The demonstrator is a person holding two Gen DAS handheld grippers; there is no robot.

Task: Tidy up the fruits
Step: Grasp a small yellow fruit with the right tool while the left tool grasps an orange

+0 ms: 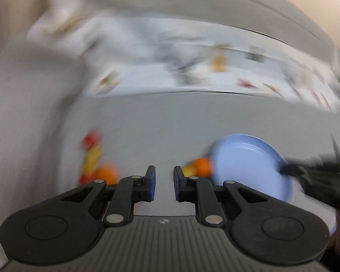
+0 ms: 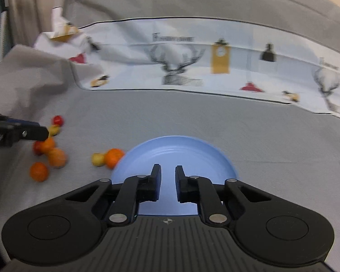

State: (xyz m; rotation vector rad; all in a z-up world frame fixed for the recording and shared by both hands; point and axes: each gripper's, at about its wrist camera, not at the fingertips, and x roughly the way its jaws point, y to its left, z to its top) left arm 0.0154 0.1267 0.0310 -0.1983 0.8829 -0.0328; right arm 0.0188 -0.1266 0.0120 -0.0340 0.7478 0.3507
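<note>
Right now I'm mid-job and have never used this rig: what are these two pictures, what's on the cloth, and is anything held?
Each picture looks forward from a camera on one hand-held gripper that a person carries. The blurred view belongs to the left hand-held gripper; the sharper one to the right hand-held gripper. Both have their jaws nearly together, with nothing between them. On the grey cloth lie a round light-blue plate, empty where visible, and small loose orange, yellow and red fruits left of it. An orange fruit lies at the plate's left rim; contact is unclear.

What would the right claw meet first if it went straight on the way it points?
Most likely the blue plate: the right claw is aimed down over its empty inside, though depth is unclear.
</note>
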